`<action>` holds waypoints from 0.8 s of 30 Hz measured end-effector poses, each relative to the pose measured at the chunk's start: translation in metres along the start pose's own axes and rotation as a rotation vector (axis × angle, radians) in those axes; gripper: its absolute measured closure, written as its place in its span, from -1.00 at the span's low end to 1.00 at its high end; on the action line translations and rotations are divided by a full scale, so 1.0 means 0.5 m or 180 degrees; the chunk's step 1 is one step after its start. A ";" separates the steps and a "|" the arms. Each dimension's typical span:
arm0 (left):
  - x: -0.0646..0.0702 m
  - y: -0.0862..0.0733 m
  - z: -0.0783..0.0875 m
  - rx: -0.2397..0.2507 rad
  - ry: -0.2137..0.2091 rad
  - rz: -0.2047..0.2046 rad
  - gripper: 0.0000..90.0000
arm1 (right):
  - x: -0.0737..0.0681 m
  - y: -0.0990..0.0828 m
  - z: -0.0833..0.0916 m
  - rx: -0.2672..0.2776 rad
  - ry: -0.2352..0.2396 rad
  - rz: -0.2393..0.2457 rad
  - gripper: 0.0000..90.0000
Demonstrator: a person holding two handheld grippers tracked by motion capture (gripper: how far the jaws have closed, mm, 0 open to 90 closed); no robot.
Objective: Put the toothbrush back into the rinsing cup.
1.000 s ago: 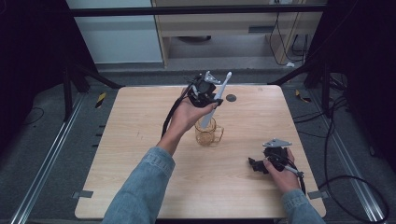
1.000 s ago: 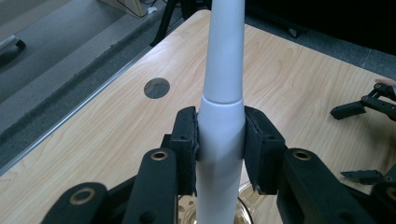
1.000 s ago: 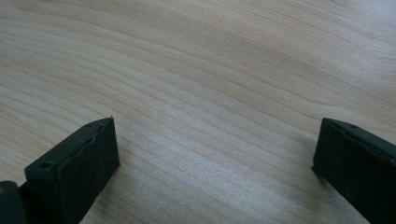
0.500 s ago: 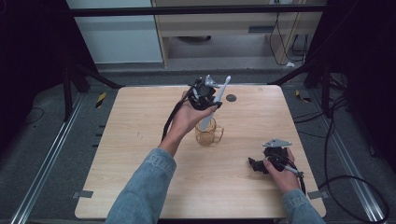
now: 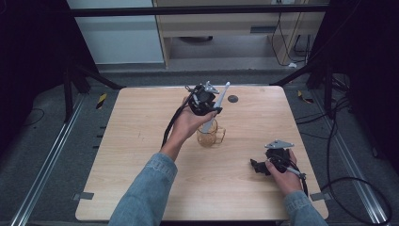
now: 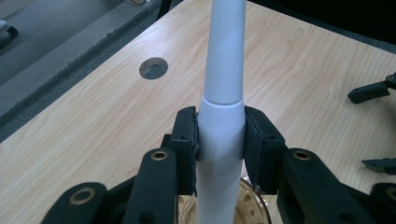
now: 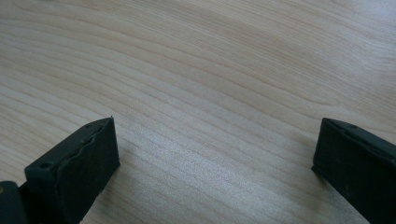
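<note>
A long white tapered stick [image 5: 217,102] [image 6: 223,88] stands nearly upright, and my left gripper [image 5: 210,112] [image 6: 219,136] is shut on its thicker middle. Its lower end dips into the mouth of an amber glass mug [image 5: 210,137] [image 6: 254,205] that stands mid-table with its handle to the right. Both black pads [image 6: 185,135] press the stick's sides. My right gripper [image 5: 257,165] [image 7: 215,149] rests on the table at the front right, open, with bare wood between its jaws. The left gripper view also shows that right gripper [image 6: 373,126] farther off at its right edge.
The wooden table [image 5: 136,141] has a small round hole [image 5: 232,99] [image 6: 153,67] near its far edge, behind the mug. A cable [image 5: 174,122] hangs from the left gripper along the forearm. Metal rails and dark floor surround the table.
The left hand has sunk a little, bringing the white stick down into the mug. The right hand has kept still.
</note>
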State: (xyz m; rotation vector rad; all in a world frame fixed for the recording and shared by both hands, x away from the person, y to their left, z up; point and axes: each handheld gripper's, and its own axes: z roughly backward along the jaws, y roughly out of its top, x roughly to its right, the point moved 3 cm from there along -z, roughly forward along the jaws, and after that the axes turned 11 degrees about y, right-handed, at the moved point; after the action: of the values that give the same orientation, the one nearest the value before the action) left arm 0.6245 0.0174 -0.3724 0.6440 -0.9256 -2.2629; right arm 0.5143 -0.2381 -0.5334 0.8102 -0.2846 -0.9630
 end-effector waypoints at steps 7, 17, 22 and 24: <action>0.002 -0.012 -0.009 -0.0030 -0.0013 -0.0005 0.49 | 0.000 0.000 0.000 0.0001 0.0000 0.0002 -0.99; 0.003 -0.030 -0.023 -0.0091 -0.0022 0.0011 0.50 | 0.000 0.000 0.000 0.0000 0.0000 0.0000 -0.99; 0.005 -0.032 -0.026 -0.0096 -0.0027 0.0015 0.50 | 0.000 0.000 0.000 -0.0004 -0.0003 0.0001 -0.99; 0.005 -0.033 -0.027 -0.0096 -0.0029 0.0019 0.49 | 0.000 0.000 0.000 -0.0004 -0.0003 0.0001 -0.99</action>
State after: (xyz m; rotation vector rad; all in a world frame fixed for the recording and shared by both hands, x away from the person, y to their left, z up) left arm 0.6252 0.0191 -0.3939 0.6172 -0.8950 -2.2719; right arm 0.5142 -0.2381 -0.5333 0.8086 -0.2849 -0.9634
